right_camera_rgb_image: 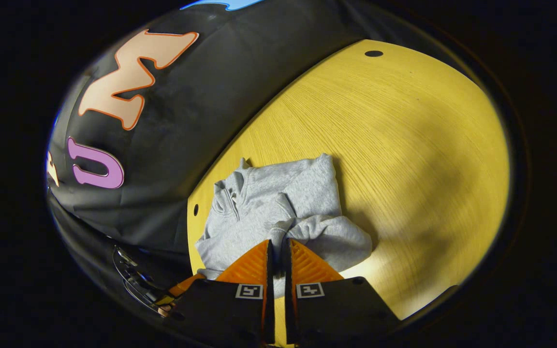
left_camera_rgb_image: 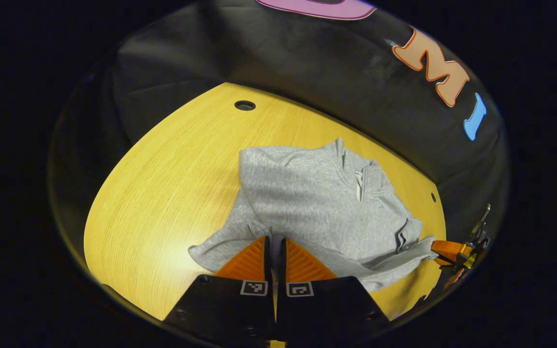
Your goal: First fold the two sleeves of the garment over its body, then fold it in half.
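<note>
Lying on the yellow wooden worktop (left_camera_rgb_image: pixel 162 193), the grey garment (left_camera_rgb_image: pixel 307 203) spreads just ahead of the left tool (left_camera_rgb_image: pixel 274 244), its collar and short zip (left_camera_rgb_image: pixel 359 186) far from the tool and off to the right. The left tool's orange fingers (left_camera_rgb_image: pixel 249 261) stand nearly together with grey cloth pinched between their tips, at the garment's near edge where a cuffed sleeve end (left_camera_rgb_image: pixel 211 251) trails to the left. Farther right, at the worktop's edge, the right tool (left_camera_rgb_image: pixel 445 250) shows with its orange fingers at another corner of the cloth.

In the right gripper view the garment (right_camera_rgb_image: pixel 269 203) lies straight ahead of the right tool (right_camera_rgb_image: pixel 277 246), collar (right_camera_rgb_image: pixel 230 188) toward the black cloth wall (right_camera_rgb_image: pixel 201 96). A bunched fold of grey fabric (right_camera_rgb_image: pixel 327 237) sits just beyond the tips, to the right. This tool's fingers (right_camera_rgb_image: pixel 307 263) are likewise drawn narrow, gripping grey cloth between them. Low on the left, part of the left tool (right_camera_rgb_image: pixel 182 289) appears beside the worktop edge (right_camera_rgb_image: pixel 191 227). A dark round hole (right_camera_rgb_image: pixel 373 53) marks the worktop's far end.
</note>
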